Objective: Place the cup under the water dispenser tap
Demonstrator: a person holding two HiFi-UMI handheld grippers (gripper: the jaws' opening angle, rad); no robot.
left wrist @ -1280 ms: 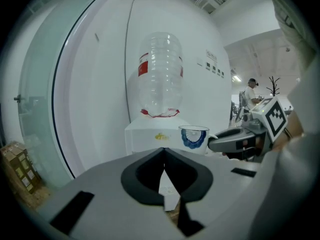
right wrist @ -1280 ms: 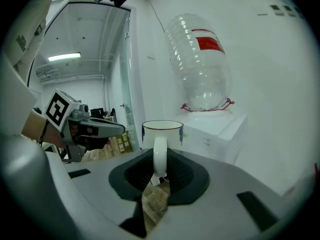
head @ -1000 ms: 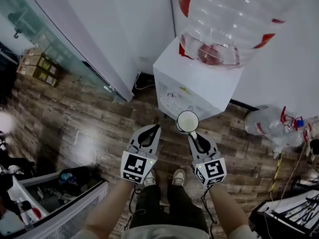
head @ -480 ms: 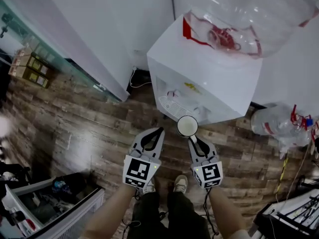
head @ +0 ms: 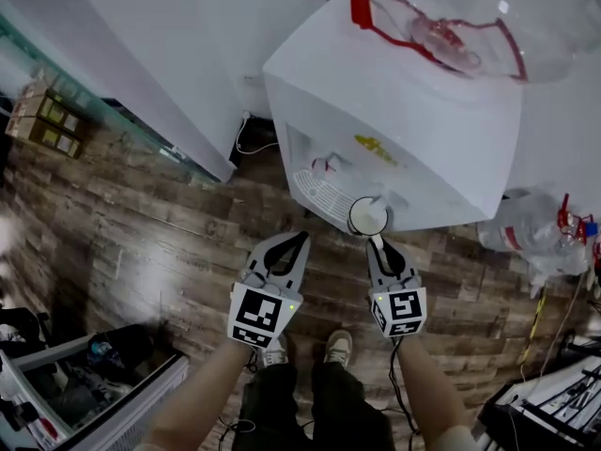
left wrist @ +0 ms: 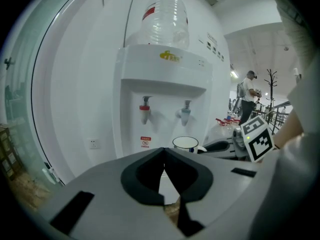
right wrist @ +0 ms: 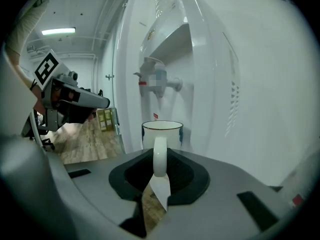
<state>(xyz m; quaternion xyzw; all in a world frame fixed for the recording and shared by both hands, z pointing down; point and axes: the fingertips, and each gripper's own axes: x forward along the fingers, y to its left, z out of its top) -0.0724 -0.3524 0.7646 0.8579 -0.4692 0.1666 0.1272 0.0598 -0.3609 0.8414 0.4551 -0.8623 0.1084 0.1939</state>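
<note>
A white enamel cup with a dark rim hangs upright in front of the white water dispenser, just before its drip tray. My right gripper is shut on the cup's handle. In the right gripper view the cup sits below and short of the taps. The left gripper view shows a red tap, a blue tap and the cup at the right. My left gripper is shut and empty, left of the cup.
A clear bottle tops the dispenser. A spare bottle lies on the wooden floor at right. Cardboard boxes sit behind a glass partition at left, with a white crate at bottom left. A wall socket is left of the dispenser.
Both grippers have sunk and come closer to the dispenser. The cup, held by its handle throughout, has moved from over the floor to the drip tray's front.
</note>
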